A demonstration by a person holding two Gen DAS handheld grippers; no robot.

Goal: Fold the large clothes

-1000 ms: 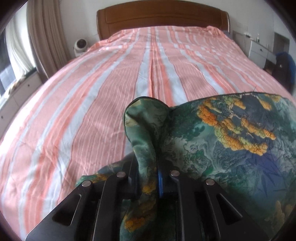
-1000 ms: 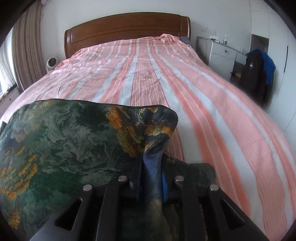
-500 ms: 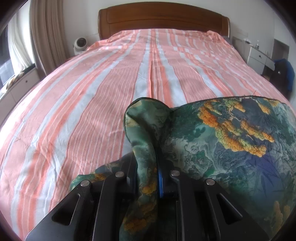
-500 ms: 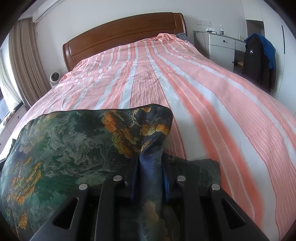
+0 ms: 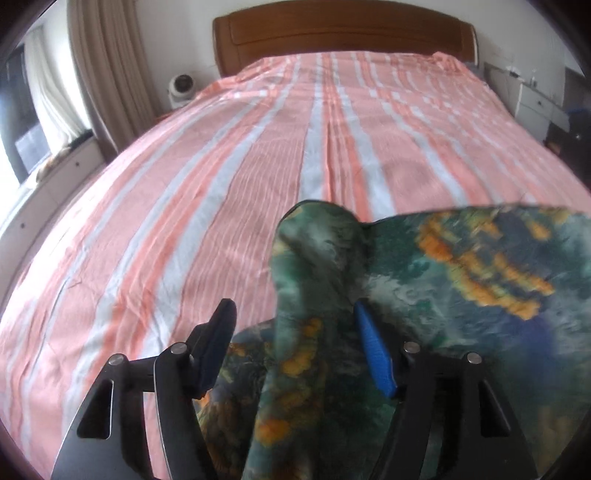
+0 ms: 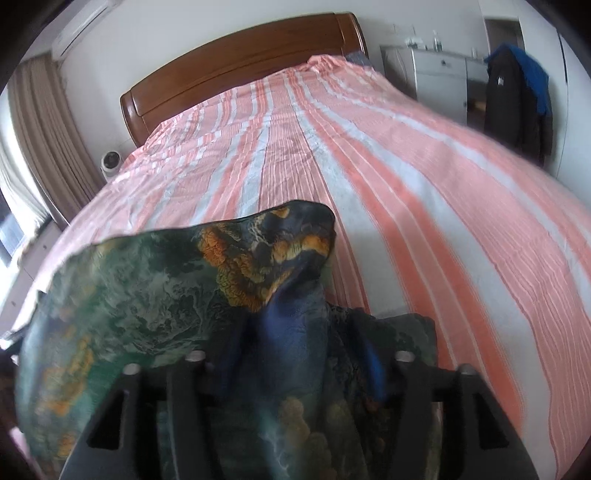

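Note:
A large green garment (image 5: 461, 280) with orange and blue print hangs stretched between my two grippers over the striped bed. My left gripper (image 5: 295, 332) is open; its fingers stand wide apart and a fold of the cloth stands loose between them, near the blue pad (image 5: 375, 350). My right gripper (image 6: 299, 354) is also open, with the garment's blue corner (image 6: 291, 325) draped between its spread fingers. The garment (image 6: 147, 295) spreads to the left in the right wrist view. Its lower part is hidden below both views.
The bed (image 5: 258, 155) has a pink and white striped sheet and a wooden headboard (image 5: 343, 33). A small white fan (image 5: 181, 88) and curtains (image 5: 110, 74) are at the left. A white dresser (image 6: 439, 74) and a dark jacket (image 6: 517, 96) stand at the right.
Both grippers have opened: their fingers were pinched on the garment's corners and now stand apart. The cloth still rests between them. Both views are blurred by motion.

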